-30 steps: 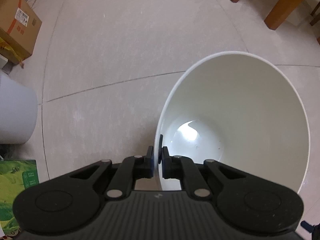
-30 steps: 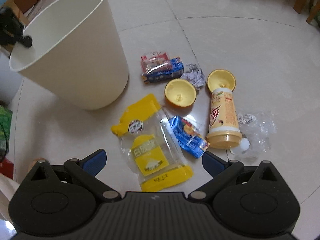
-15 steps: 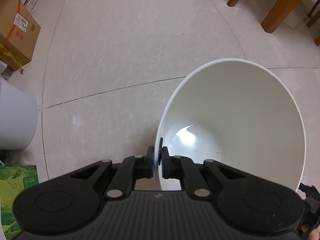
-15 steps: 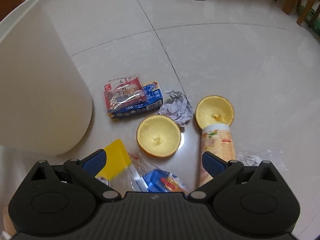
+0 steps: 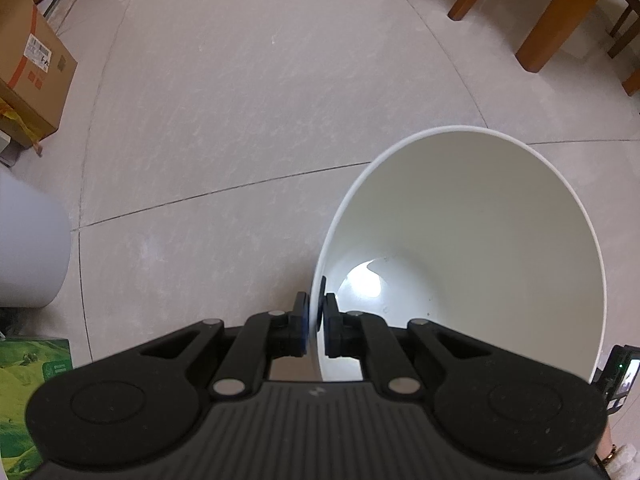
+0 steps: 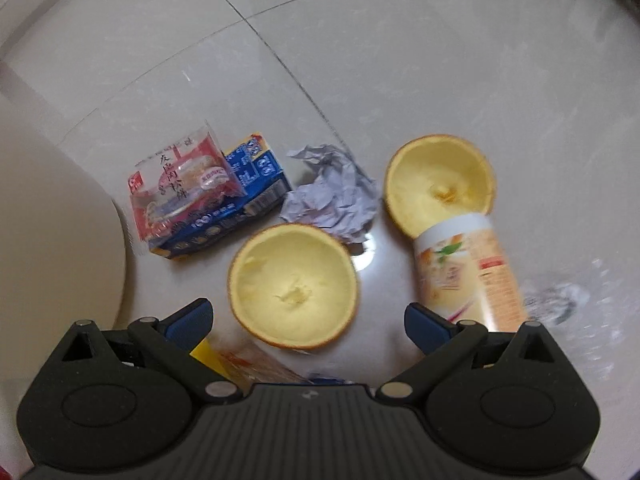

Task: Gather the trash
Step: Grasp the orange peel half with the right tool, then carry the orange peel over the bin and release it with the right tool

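Right wrist view: the right claw [image 6: 306,320] hangs wide open above the near hollowed orange-peel half [image 6: 294,286] on the tiled floor [image 6: 400,60], apparently its next pick. The left claw [image 5: 316,326] pinches the tilted white plastic bin's rim [image 5: 460,130].

Both wrist cameras look steeply down, sharing the white bin [image 5: 500,216].

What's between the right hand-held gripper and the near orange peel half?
Nothing visible. The right hand-held gripper is open, with the orange peel half bare in the gap between its fingers; crumpled paper lies beyond it.
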A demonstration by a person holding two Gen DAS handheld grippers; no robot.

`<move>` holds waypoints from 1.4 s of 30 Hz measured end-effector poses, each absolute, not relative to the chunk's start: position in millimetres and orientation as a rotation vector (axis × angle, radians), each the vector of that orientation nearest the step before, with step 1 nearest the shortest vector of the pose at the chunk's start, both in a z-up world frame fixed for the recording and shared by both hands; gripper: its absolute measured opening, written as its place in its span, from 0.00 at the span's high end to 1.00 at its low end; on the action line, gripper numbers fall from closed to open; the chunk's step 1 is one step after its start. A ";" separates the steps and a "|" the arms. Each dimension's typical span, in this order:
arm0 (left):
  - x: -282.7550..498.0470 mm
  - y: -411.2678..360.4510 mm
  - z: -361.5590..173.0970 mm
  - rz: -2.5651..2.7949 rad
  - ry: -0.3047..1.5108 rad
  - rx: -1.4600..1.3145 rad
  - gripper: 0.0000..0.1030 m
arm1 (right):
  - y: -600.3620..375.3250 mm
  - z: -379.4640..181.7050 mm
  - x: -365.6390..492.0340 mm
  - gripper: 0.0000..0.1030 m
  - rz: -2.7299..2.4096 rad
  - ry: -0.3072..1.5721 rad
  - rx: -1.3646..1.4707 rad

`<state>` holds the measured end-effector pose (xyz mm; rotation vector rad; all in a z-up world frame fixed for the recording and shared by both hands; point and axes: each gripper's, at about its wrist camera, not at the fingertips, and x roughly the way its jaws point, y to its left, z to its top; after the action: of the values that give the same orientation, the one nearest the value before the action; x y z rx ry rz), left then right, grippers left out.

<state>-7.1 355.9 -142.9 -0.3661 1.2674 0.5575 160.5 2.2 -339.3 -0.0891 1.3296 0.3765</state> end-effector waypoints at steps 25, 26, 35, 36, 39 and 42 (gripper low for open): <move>-8.7 375.1 -140.2 0.554 1.279 -0.421 0.95 | 39.5 -316.7 162.7 0.24 0.362 1.373 -0.332; -8.3 375.5 -140.2 0.551 1.277 -0.430 0.94 | 39.8 -305.9 161.2 0.24 0.375 1.366 -0.354; -10.9 384.0 -142.1 0.553 1.277 -0.493 0.94 | 37.8 -177.8 147.4 0.24 0.516 1.298 -0.454; -11.0 384.6 -142.2 0.552 1.278 -0.495 0.94 | 39.5 -160.3 145.8 0.24 0.533 1.285 -0.459; -12.9 386.6 -142.8 0.554 1.279 -0.513 0.94 | 48.3 -115.5 140.5 0.24 0.593 1.242 -0.471; -12.7 387.2 -143.1 0.556 1.283 -0.511 0.94 | 65.2 -78.7 132.2 0.24 0.662 1.186 -0.480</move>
<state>-12.7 387.2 -143.1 -0.5111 1.2833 0.5561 132.2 65.2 -78.7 -0.4796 1.1863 0.6623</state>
